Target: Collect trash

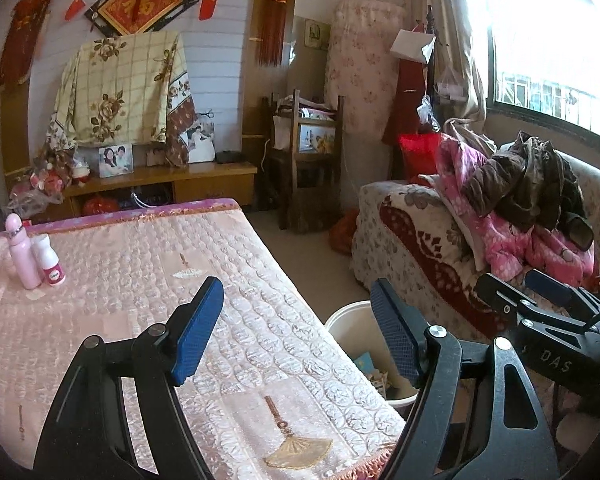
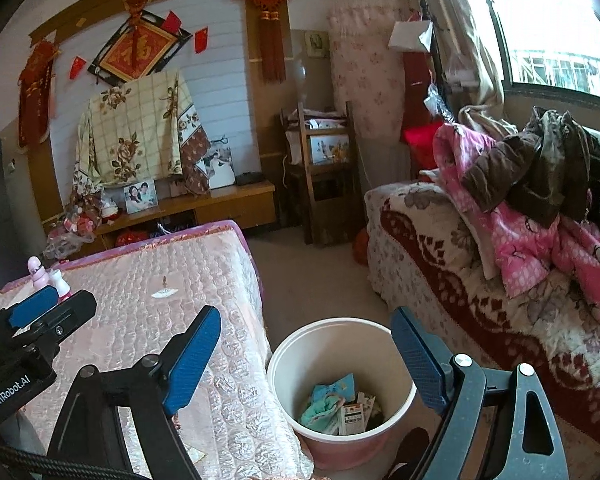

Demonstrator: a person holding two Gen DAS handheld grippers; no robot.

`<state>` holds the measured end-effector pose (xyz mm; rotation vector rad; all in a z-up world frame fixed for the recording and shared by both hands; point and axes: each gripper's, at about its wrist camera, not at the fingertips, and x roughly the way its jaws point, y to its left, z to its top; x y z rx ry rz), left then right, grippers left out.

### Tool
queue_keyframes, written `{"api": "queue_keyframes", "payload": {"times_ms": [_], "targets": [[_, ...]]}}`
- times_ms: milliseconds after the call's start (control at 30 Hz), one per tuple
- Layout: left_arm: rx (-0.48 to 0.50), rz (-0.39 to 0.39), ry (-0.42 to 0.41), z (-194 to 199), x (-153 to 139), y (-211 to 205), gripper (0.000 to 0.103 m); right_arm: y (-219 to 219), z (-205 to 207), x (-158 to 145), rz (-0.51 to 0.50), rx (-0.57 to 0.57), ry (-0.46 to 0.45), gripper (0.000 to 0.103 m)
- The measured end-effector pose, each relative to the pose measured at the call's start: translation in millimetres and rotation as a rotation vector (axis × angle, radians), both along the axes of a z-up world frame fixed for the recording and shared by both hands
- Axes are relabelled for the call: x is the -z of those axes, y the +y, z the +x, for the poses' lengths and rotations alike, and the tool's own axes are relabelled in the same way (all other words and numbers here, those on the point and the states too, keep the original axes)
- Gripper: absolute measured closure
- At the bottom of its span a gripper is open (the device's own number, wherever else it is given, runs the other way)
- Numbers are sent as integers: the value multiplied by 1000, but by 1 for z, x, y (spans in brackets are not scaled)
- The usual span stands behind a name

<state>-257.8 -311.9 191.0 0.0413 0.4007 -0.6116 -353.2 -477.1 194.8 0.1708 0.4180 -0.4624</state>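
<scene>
A white and pink trash bin (image 2: 340, 336) stands on the floor between the table and the sofa, with wrappers and a teal scrap (image 2: 336, 402) inside. Its rim also shows in the left wrist view (image 1: 346, 314). My right gripper (image 2: 306, 356) is open and empty above the bin. My left gripper (image 1: 296, 328) is open and empty over the table's right edge. Each gripper shows in the other's view: the right one (image 1: 540, 292) and the left one (image 2: 40, 308). A pink bottle (image 1: 20, 252) and a small white bottle (image 1: 50, 260) stand on the table's far left.
The table (image 1: 120, 280) carries a pink quilted cloth. A sofa (image 2: 440, 264) piled with clothes (image 2: 540, 200) is at the right under the window. A low wooden cabinet (image 1: 204, 180) and a dark wooden chair (image 1: 308, 160) stand along the far wall.
</scene>
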Motion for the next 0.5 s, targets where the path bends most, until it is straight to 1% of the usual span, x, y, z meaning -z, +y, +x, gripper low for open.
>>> {"api": "queue_keyframes", "payload": {"times_ms": [200, 333, 500], "targets": [[-7, 0, -7, -3, -1, 1, 28, 5, -8, -7, -21, 15, -18, 17], [-14, 4, -9, -3, 1, 1, 28, 7, -11, -10, -37, 32, -25, 12], [-21, 2, 6, -1, 3, 3, 28, 7, -12, -11, -41, 34, -27, 12]]}}
